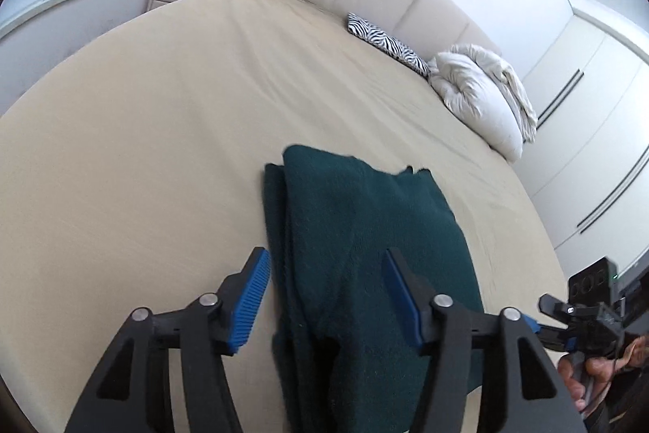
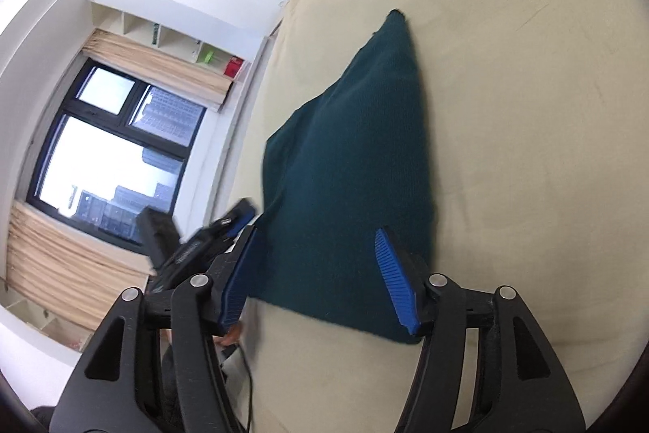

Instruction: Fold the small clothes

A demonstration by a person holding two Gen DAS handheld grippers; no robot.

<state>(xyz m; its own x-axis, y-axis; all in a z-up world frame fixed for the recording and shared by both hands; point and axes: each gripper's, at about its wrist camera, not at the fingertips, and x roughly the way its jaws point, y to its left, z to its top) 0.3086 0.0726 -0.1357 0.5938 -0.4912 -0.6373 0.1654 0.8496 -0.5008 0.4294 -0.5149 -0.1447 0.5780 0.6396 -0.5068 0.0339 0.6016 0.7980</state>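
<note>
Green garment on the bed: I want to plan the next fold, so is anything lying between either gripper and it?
Nothing visible. The green garment lies folded on the bare beige sheet, right beneath the open left gripper and open right gripper. The zebra-print pillow and white duvet sit far off by the headboard.
</note>
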